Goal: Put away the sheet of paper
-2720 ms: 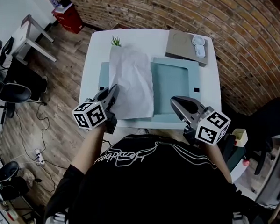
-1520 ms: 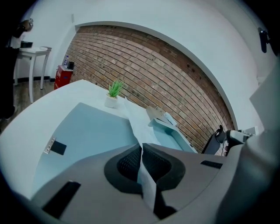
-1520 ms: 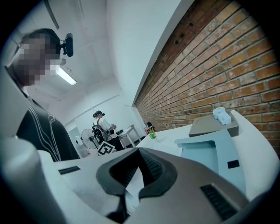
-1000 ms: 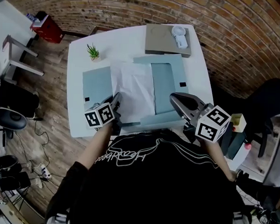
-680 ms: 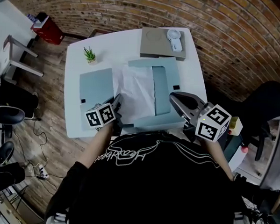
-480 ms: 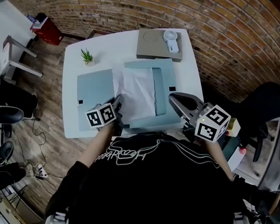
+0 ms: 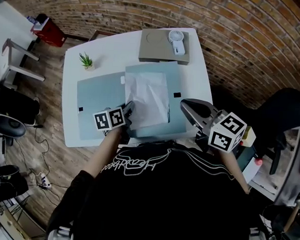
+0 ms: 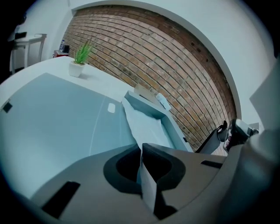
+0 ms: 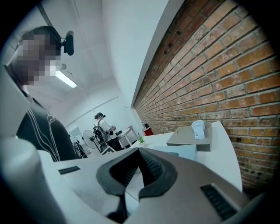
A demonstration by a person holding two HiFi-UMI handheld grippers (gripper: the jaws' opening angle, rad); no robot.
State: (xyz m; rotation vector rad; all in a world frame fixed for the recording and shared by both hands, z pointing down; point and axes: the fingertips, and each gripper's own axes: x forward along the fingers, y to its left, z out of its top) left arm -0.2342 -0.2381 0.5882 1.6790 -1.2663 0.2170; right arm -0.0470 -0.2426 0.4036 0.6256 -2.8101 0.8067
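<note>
A white sheet of paper lies over the right half of an open light-blue folder on the white table. My left gripper is at the paper's near edge, shut on it. In the left gripper view the thin sheet runs out from between the closed pads of the left gripper toward the folder's raised right side. My right gripper hovers at the table's near right edge, off the folder. In its own view the right gripper is shut on nothing.
A small potted plant stands at the table's far left. A grey-brown board with a small white fan lies at the far edge. A brick wall runs behind and to the right; a red bin and desks stand left.
The paper, still gripped by my left gripper, has settled lower and flatter on the folder's right half. The folder's raised near edge has dropped. My right gripper has hardly moved.
</note>
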